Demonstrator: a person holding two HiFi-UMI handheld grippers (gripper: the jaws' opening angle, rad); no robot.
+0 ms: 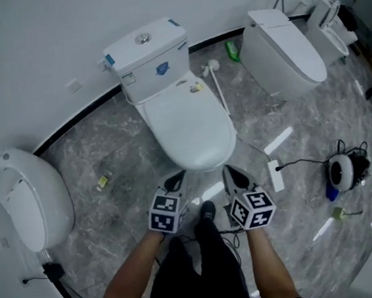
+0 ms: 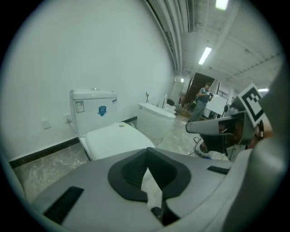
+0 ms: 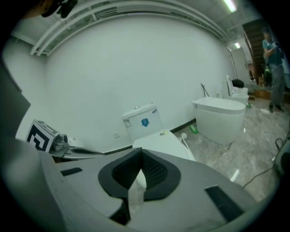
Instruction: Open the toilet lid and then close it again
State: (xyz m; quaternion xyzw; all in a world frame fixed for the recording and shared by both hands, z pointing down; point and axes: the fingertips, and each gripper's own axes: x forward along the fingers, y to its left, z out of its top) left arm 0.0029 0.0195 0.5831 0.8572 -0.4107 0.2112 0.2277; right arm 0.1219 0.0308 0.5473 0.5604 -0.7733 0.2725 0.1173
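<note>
The lid [image 1: 190,128] is seen shut on the toilet [image 1: 147,63], just ahead of the left gripper [image 1: 174,179] and right gripper [image 1: 232,172], both closed and empty. It is judged rigid, light, slippery plastic; the front rim, farthest from the hinge, should be taken.

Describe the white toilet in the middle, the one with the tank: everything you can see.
White glossy ceramic toilet with a boxy tank against the white wall, a round silver flush button on top, a blue sticker on its front. The smooth oval lid is down, flat. A small yellowish item sits near the hinge. It stands on grey marbled floor. The left gripper and right gripper hang before its front edge, shut, not touching it.
</note>
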